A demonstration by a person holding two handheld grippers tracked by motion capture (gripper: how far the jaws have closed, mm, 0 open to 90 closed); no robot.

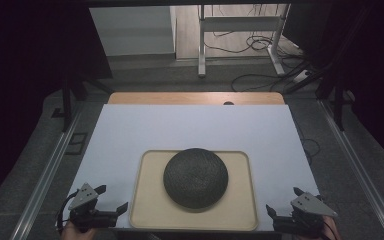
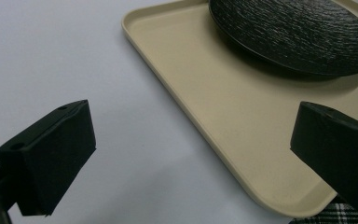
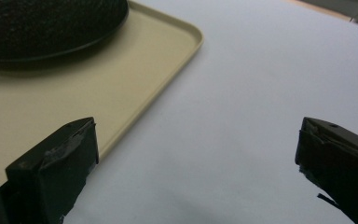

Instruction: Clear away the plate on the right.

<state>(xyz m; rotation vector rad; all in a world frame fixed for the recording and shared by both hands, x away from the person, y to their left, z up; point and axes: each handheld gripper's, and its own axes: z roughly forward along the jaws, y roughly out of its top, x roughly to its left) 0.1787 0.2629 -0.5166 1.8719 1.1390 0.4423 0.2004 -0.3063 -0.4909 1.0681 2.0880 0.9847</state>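
Observation:
A round black textured plate [image 1: 196,177] lies upside down like a dome on a beige tray [image 1: 150,200] near the front of the white table top. My left gripper [image 1: 113,197] is open just off the tray's left front corner, holding nothing. My right gripper [image 1: 283,200] is open off the right front corner, also holding nothing. In the left gripper view the left gripper [image 2: 193,123] straddles the tray [image 2: 242,107] edge, with the plate [image 2: 293,32] beyond. In the right gripper view the right gripper [image 3: 198,140] faces bare white surface, with the tray [image 3: 88,88] and plate [image 3: 46,23] to its left.
A white sheet [image 1: 190,125] covers the table, and a strip of wooden top [image 1: 195,98] shows at its far edge. Metal rails [image 1: 50,170] run along both sides. Beyond the table stand a white frame [image 1: 240,30] and cables on the floor.

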